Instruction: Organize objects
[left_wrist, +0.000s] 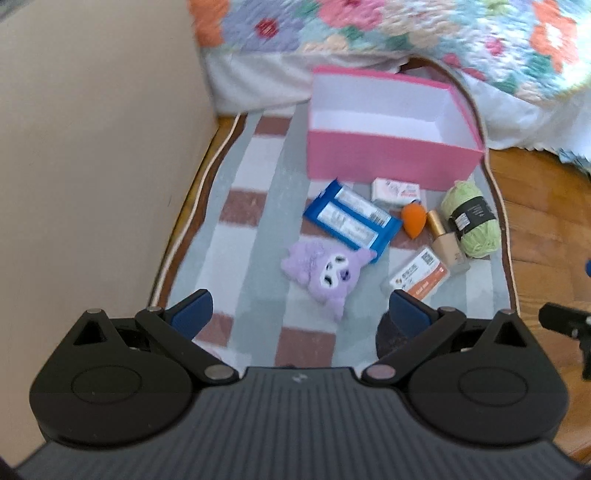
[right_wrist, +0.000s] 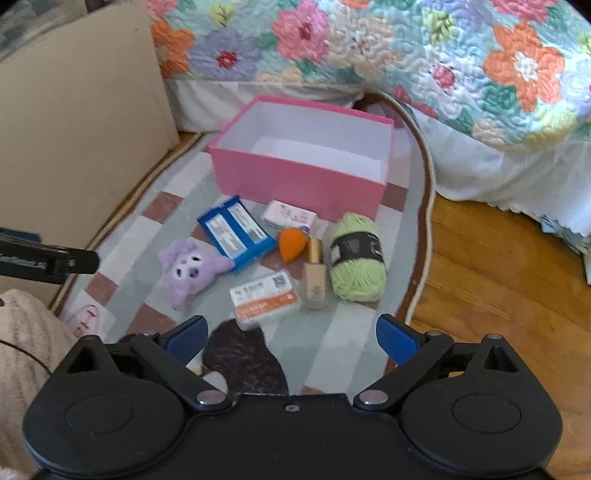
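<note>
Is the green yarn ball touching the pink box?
Apart. The right wrist view shows a strip of rug between the green yarn ball and the pink cardboard box.

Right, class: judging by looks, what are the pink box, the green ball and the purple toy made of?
Pink box: probably matte card, going by its thin flat walls and white inside. Green ball: yarn, with visible wound strands and a paper band. Purple toy: fuzzy plush fabric.

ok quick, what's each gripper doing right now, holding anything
Left gripper: open, holding nothing, above the purple plush toy.
Right gripper: open, holding nothing, above the rug in front of the orange and white box.
</note>
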